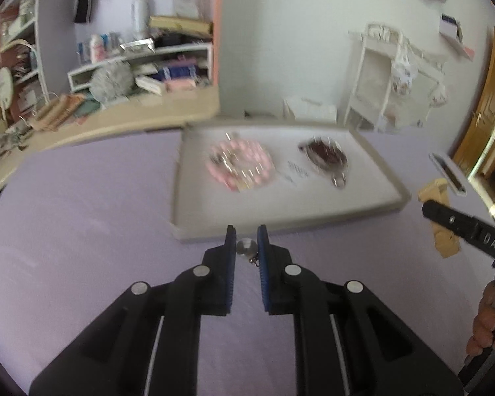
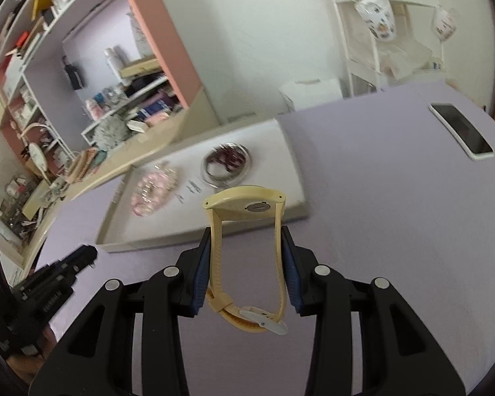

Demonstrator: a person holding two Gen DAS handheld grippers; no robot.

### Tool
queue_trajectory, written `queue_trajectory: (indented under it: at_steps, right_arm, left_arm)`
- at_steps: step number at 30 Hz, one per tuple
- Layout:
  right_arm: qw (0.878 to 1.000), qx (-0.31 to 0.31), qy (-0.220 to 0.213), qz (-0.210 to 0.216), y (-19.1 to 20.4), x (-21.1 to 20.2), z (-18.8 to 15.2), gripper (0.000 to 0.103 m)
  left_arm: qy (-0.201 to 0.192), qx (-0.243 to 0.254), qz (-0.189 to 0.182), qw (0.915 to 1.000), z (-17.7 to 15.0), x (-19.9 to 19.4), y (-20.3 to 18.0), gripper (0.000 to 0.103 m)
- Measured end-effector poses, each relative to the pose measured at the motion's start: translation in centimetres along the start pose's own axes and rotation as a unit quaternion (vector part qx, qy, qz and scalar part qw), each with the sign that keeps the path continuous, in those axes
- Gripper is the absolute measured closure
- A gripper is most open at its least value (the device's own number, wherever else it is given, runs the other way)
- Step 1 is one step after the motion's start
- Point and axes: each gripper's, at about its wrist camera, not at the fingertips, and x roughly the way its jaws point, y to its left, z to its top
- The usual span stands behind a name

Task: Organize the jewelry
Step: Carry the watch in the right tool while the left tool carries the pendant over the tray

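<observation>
**Both tools loaded, tray ahead**

Left tool [image 1: 247, 237]: nearly closed, pinching a small silver bead [image 1: 246, 247] with a tiny clasp hanging below. Right tool [image 2: 246, 241]: partly open, clamped on the straps of a cream watch [image 2: 247, 204], buckle dangling near the camera. Both over the lilac surface [image 1: 82, 214], just short of the grey tray [image 1: 379, 204]. In tray: pink bracelets [image 1: 240, 162], dark bracelet pile [image 1: 325, 155], blurred. Phone [image 2: 462, 130] lying well to the right. Cluttered shelves [image 2: 128, 105] behind.

Both wrist views look down along their fingers, close above the tray [image 1: 373, 208], which both share.
</observation>
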Motion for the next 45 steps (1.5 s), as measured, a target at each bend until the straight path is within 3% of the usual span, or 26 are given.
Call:
queue_trajectory:
  at_steps: [12, 30, 45]
  right_arm:
    - [0.998, -0.033, -0.032, 0.032, 3.4, -1.1, 2.5, 0.062]
    - [0.996, -0.046, -0.065, 0.032, 4.6, 1.4, 7.1, 0.062]
    - [0.999, -0.025, 0.027, 0.002, 2.8, 10.7, 5.9, 0.062]
  left_arm:
    - [-0.048, -0.025, -0.015, 0.9984, 4.1, -3.7, 1.6, 0.090]
    - [-0.065, -0.016, -0.026, 0.9974, 8.4, -1.8, 1.1, 0.090]
    - [-0.045, -0.003, -0.040, 0.9982, 10.1, 4.0, 0.3, 0.090]
